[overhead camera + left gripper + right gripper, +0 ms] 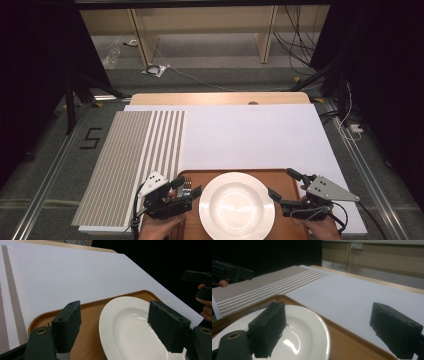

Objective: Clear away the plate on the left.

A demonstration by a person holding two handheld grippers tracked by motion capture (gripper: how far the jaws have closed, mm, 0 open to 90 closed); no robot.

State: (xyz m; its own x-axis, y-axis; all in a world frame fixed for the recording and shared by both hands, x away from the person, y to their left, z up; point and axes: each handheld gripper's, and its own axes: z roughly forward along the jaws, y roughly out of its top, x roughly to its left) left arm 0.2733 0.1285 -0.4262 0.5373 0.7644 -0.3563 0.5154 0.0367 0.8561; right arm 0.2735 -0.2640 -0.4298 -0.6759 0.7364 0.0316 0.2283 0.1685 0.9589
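We see the left gripper (186,189) held with its jaws spread wide and nothing between them; in the left gripper view (115,325) one jaw hangs over the bare wood of the tray (85,340) and the other over the plate (130,327), and we cannot tell whether either touches. A fork (186,186) lies on the tray just under this gripper, between it and the plate's left rim.

The right gripper (285,186) is also released, jaws well apart and empty, at the plate's right side. In the right gripper view (327,327) its one jaw stands over the plate (307,335) and the other out over the tray's edge (352,340).

The plate (236,205) is white and empty, and sits in the middle of the brown tray (280,176) at the near edge of the table. The tray rests on a white sheet (250,135), with a striped grey mat (125,160) to its left. Beyond the table are a grey floor with loose cables (157,70) and pale wooden shelving (200,22), with dark curtains on both sides.

The right gripper view picks out the fork's tines (277,299) past the plate's rim and the other gripper at the far left; the left gripper view shows the person's fingers (206,310) on the right gripper.
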